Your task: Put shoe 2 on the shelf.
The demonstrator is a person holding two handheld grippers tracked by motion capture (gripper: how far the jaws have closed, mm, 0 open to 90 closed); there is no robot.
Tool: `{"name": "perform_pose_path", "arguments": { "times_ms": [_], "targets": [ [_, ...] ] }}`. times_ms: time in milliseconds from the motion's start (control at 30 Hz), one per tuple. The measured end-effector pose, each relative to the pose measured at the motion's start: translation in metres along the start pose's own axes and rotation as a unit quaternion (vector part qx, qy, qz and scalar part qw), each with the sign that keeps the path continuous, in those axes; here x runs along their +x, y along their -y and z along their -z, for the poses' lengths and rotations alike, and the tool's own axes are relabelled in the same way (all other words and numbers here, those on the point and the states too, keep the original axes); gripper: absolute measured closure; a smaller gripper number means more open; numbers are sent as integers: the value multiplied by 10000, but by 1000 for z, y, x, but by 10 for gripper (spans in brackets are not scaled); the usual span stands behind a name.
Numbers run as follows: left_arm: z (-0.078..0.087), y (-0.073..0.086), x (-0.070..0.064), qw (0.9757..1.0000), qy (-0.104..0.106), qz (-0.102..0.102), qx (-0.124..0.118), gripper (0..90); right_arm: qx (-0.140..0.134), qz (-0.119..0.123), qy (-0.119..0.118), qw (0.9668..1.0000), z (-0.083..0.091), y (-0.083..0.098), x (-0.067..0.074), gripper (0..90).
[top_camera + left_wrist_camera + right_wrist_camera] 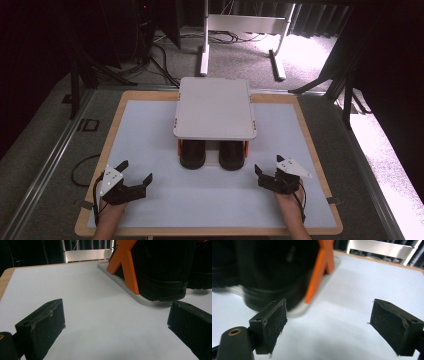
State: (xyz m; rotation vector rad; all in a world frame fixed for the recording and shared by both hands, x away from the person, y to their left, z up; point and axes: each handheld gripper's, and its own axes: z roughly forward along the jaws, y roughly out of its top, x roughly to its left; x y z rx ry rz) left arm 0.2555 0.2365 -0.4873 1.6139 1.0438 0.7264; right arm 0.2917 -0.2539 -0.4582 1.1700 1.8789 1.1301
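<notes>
Both grippers, left gripper (pixel 136 181) and right gripper (pixel 268 171), gaped empty (nothing held); the shoes (pixel 212 154) sat mid-frame between them, nearer the right.

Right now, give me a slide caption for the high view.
Two open hand-held grippers, left and right, rest on a white mat before a rack sheltering two black shoes.

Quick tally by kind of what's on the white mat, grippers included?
Black shoes: 2, left one, right one
White two-level rack with orange supports: 1
Grippers: 2, left gripper and right gripper, both open and empty
Total: 5
</notes>
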Motion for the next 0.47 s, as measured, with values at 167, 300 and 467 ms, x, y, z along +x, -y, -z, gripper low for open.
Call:
{"name": "perform_pose_path", "arguments": {
  "times_ms": [167,300,467],
  "targets": [
    [1,0,0,10000,0,-25,-21,14,211,-16,227,9995,-3,9,-8,135],
    [0,0,0,10000,-1,-22,-15,13,241,-112,325,9991,-4,12,-14,137],
    [0,0,0,10000,3,-23,-18,14,316,-45,342,9989,-7,14,-13,137]
  ]
}}
